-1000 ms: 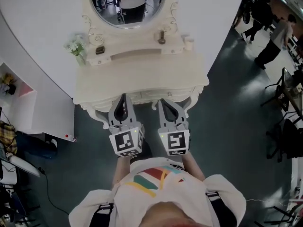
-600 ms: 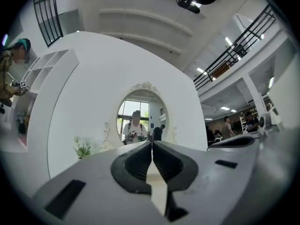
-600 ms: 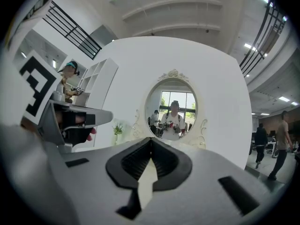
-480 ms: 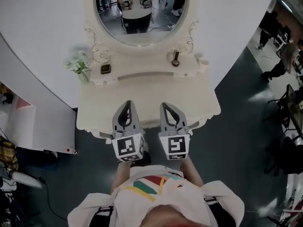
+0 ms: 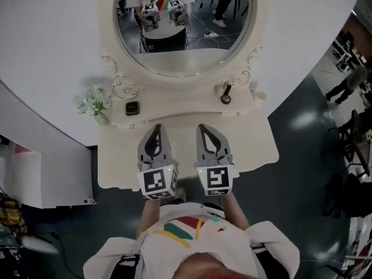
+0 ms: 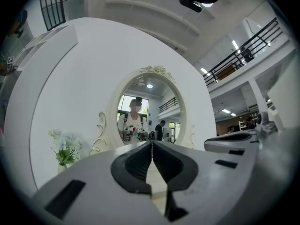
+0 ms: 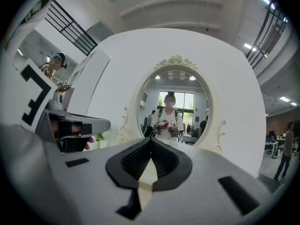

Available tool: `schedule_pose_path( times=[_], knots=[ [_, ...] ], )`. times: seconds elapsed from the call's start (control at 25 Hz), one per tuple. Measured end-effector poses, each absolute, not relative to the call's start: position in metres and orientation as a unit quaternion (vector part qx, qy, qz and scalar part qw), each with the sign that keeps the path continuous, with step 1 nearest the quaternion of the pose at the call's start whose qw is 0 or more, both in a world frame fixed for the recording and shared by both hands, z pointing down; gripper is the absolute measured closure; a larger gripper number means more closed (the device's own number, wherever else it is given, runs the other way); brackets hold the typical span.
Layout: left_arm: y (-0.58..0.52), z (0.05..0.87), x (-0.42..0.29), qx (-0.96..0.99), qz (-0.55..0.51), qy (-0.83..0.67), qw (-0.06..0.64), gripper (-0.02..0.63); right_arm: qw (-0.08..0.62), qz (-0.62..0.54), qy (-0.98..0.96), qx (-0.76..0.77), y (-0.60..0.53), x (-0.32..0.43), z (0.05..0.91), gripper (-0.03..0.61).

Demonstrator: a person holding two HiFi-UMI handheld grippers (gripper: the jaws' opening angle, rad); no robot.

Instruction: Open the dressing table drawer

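Note:
The cream dressing table (image 5: 251, 145) stands against a white curved wall, under an oval mirror (image 5: 183, 28). Its drawer front is hidden from the head view, below the front edge. My left gripper (image 5: 156, 128) and right gripper (image 5: 204, 127) hover side by side above the tabletop and point at the mirror. Both are shut with nothing between the jaws. In the left gripper view the shut left gripper (image 6: 152, 146) faces the mirror (image 6: 149, 111). The right gripper view shows the shut right gripper (image 7: 151, 142) and the mirror (image 7: 174, 111), which reflects the person.
On the table's back shelf stand a vase of white flowers (image 5: 93, 104), a small dark clock (image 5: 132, 108), a dark bottle (image 5: 226, 96) and a cream jar (image 5: 258, 95). A white cabinet (image 5: 40, 173) is at the left. People (image 5: 347, 80) and chairs are far right.
The table and mirror have come nearer. Both grippers, which were at the table's front edge, now hang over the tabletop. Both stay shut.

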State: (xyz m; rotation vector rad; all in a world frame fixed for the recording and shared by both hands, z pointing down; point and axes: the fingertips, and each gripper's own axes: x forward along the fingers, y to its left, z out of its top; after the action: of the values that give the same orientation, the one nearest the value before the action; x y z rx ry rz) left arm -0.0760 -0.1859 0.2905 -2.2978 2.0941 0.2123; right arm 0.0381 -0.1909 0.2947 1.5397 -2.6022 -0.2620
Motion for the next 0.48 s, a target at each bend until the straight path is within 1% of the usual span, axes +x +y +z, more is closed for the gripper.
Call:
schedule_pose_path(
  times=[0.28,0.48],
  knots=[
    [-0.219,0.292,-0.077,-0.734,0.068,0.676,0.001,0.603,0.051,-0.085,-0.866,0.489,-0.226,0.021,0.299,0.578],
    [-0.228,0.288,-0.077,-0.720,0.067,0.690,0.011,0.603,0.040,-0.078,-0.874,0.478,-0.242,0.018,0.295,0.578]
  ],
)
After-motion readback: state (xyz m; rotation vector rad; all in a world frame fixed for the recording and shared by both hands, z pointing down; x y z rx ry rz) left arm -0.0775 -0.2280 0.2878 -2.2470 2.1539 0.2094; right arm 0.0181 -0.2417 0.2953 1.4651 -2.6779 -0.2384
